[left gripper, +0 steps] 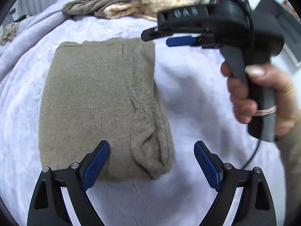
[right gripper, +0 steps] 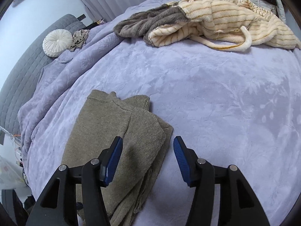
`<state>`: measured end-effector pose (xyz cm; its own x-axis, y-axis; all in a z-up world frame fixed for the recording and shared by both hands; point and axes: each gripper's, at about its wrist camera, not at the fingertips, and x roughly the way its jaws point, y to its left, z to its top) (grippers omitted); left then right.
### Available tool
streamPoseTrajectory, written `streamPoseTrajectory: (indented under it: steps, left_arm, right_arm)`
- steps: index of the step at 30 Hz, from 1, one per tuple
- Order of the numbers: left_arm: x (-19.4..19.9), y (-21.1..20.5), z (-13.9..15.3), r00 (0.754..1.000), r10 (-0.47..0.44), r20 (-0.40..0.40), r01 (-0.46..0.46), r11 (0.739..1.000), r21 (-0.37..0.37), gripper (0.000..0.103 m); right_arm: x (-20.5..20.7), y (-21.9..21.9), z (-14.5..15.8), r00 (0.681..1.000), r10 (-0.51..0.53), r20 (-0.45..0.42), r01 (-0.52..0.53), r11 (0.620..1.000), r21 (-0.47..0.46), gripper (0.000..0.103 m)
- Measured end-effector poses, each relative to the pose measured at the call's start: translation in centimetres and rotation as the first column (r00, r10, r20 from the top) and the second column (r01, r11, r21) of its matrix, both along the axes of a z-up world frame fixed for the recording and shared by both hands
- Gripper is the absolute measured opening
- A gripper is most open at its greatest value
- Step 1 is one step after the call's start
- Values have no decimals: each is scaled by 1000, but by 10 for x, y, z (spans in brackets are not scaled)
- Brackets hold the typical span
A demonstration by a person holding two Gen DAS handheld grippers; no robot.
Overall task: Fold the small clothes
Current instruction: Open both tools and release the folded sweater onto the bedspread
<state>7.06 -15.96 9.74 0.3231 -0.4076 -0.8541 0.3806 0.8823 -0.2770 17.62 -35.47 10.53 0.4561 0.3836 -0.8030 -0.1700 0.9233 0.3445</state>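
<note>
The folded sweater (left gripper: 101,103) lay soft and floppy on the bed (left gripper: 197,94); both tools (left gripper: 152,162) (right gripper: 147,162) were released, so grab a thick folded edge

Fuzzy knit olive sweater (left gripper: 101,101), plush embossed lavender blanket (right gripper: 207,98), ribbed blue fingers (left gripper: 207,165)

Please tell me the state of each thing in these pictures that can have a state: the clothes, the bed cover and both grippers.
Olive-brown knitted sweater: folded into a compact rectangle, lying flat.
Cream-and-grey striped fleece garment: unfolded, crumpled in a heap.
Lavender plush bed cover: spread out, rumpled at its far-left edge.
Left gripper: open, holding nothing.
Right gripper: open, holding nothing.
Small beige cloth: crumpled beside the round white cushion.
</note>
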Motion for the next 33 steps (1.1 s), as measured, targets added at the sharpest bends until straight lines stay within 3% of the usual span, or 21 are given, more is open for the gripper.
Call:
streamPoseTrajectory:
  steps: [3, 6, 8, 11, 12, 13, 15, 17, 21, 26, 28, 31, 33]
  left_arm:
    - [1, 33, 16, 999, 38, 40, -35, 997, -67, 92]
    - [23, 53, 9, 988, 145, 49, -146, 989, 3, 92]
    - [38, 60, -9, 982, 188, 28, -190, 979, 77, 92]
    - [47, 63, -31, 984, 180, 9, -178, 963, 202, 92]
    - [43, 60, -32, 987, 160, 24, -161, 963, 218, 92]
    - [38, 59, -29, 989, 140, 41, -146, 965, 218, 92]
    - [31, 65, -21, 989, 141, 43, -147, 973, 177, 92]
    - [29, 80, -16, 985, 173, 23, -175, 977, 125, 92]
    - [21, 101, -20, 974, 225, 12, -225, 966, 128, 92]
    - [23, 118, -36, 971, 240, 9, -238, 958, 163, 92]
    - [25, 119, -41, 972, 234, -10, -229, 959, 164, 92]
    - [31, 118, -48, 973, 229, -30, -221, 961, 168, 92]
    - [30, 116, -47, 976, 218, -25, -211, 962, 176, 92]
  right_arm:
    - [-15, 14, 15, 997, 66, 47, -69, 996, 61, 60]
    - [-17, 36, 7, 988, 153, 18, -154, 973, 172, 60]
    - [-15, 46, -15, 988, 150, -42, -146, 985, 92, 60]
    - [-9, 33, -61, 985, 4, -173, -31, 988, -154, 60]
    - [-12, 23, -65, 982, -21, -185, 1, 994, -108, 69]
    - [-16, 14, -64, 982, -46, -185, 36, 998, -58, 69]
    - [-33, 10, -43, 992, -66, -111, 59, 996, -65, 68]
    - [-54, 21, -18, 999, -13, -35, 10, 996, -86, 68]
    - [-101, 58, 13, 987, 154, 45, -155, 988, 24, 68]
    - [-135, 92, -3, 963, 270, 12, -269, 956, 115, 68]
    - [-137, 95, -23, 970, 243, -28, -243, 970, 2, 67]
    - [-131, 74, -50, 988, 113, -103, -131, 975, -180, 67]
    - [-131, 56, -60, 987, 69, -148, -87, 988, -124, 68]
